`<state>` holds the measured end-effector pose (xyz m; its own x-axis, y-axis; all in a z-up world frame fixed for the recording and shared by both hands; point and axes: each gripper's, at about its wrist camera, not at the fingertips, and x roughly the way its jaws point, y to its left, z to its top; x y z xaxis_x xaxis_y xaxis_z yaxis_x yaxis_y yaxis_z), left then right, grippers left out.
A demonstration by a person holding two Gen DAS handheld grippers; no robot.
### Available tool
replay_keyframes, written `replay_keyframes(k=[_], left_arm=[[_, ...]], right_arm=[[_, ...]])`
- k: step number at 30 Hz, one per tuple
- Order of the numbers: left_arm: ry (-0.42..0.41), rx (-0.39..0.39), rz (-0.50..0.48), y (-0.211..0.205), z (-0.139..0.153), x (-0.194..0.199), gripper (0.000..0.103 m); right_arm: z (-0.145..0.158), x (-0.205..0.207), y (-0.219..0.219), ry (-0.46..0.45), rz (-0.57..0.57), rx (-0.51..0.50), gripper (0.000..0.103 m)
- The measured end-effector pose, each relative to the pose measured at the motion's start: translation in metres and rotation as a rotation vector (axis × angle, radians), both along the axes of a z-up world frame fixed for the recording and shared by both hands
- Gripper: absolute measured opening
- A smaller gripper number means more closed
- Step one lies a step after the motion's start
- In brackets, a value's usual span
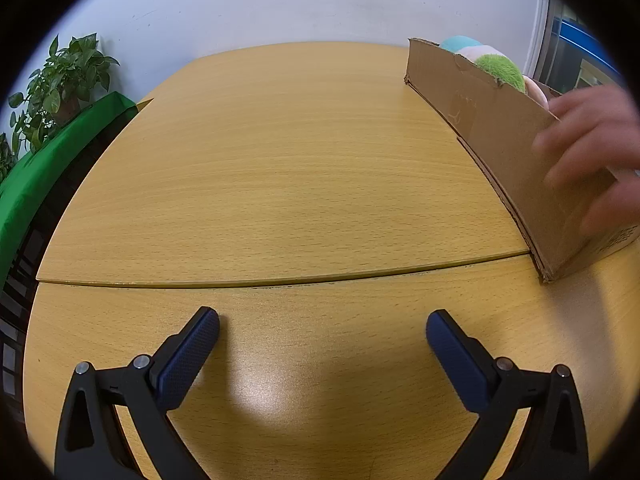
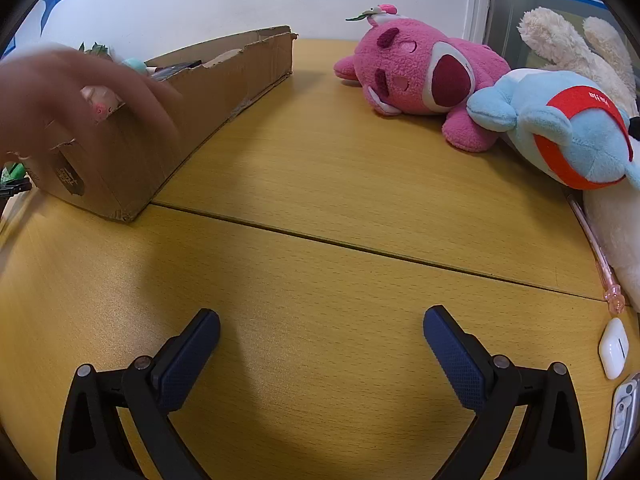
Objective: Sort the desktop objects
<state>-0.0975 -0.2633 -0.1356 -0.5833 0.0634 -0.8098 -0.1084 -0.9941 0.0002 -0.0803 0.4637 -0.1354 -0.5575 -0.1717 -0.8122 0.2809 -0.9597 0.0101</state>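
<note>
A long cardboard box (image 1: 496, 136) sits on the wooden table, at the right in the left wrist view and at the left in the right wrist view (image 2: 168, 120). Soft toys (image 1: 496, 66) poke out of it. A blurred bare hand (image 1: 592, 152) rests on its near end and holds a small pink figure (image 2: 100, 102). A pink plush bear (image 2: 416, 80) and a blue plush with a red band (image 2: 560, 132) lie at the right. My left gripper (image 1: 322, 334) and right gripper (image 2: 322, 332) are both open and empty, low over the table.
A pink pen (image 2: 596, 256), a white earbud case (image 2: 614, 348) and a silver object (image 2: 624, 420) lie at the right edge. A cream plush (image 2: 568, 44) sits behind the blue one. A potted plant (image 1: 60, 80) and green cloth (image 1: 40, 176) are off the table's left.
</note>
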Motion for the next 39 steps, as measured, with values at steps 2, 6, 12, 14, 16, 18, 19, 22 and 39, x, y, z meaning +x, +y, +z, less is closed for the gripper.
replay_keyframes(k=[2, 6, 12, 14, 16, 18, 19, 22, 39], left_arm=[[0.0, 0.0, 0.0, 0.0004, 0.0004, 0.0006, 0.103], [0.0, 0.0, 0.001, 0.0005, 0.0, -0.0001, 0.103], [0.0, 0.0, 0.002, 0.001, -0.0002, -0.0003, 0.103], [0.0, -0.001, 0.003, 0.0012, -0.0002, -0.0005, 0.103], [0.0, -0.001, 0.004, 0.0015, -0.0003, -0.0005, 0.103], [0.0, -0.001, 0.004, 0.0014, -0.0003, -0.0005, 0.103], [0.0, 0.0, 0.004, 0.0017, -0.0001, -0.0002, 0.103], [0.0, -0.001, 0.005, 0.0019, -0.0005, -0.0007, 0.103], [0.001, -0.001, 0.009, 0.0047, -0.0023, -0.0037, 0.103]], right_arm=[[-0.0001, -0.0001, 0.0002, 0.0, 0.0, 0.0, 0.103], [0.0, -0.0001, 0.0004, 0.0, 0.0, 0.0, 0.103], [0.0001, -0.0003, 0.0006, 0.0, 0.0, -0.001, 0.103], [0.0001, -0.0003, 0.0006, 0.0, 0.0, -0.001, 0.103], [0.0001, -0.0003, 0.0006, 0.0, 0.0, -0.001, 0.103], [0.0001, -0.0003, 0.0007, 0.0, 0.0, -0.001, 0.103], [0.0001, -0.0004, 0.0007, 0.0, 0.0, -0.001, 0.103], [0.0002, -0.0004, 0.0007, -0.001, -0.001, -0.001, 0.103], [0.0001, -0.0022, -0.0013, -0.002, -0.002, -0.001, 0.103]])
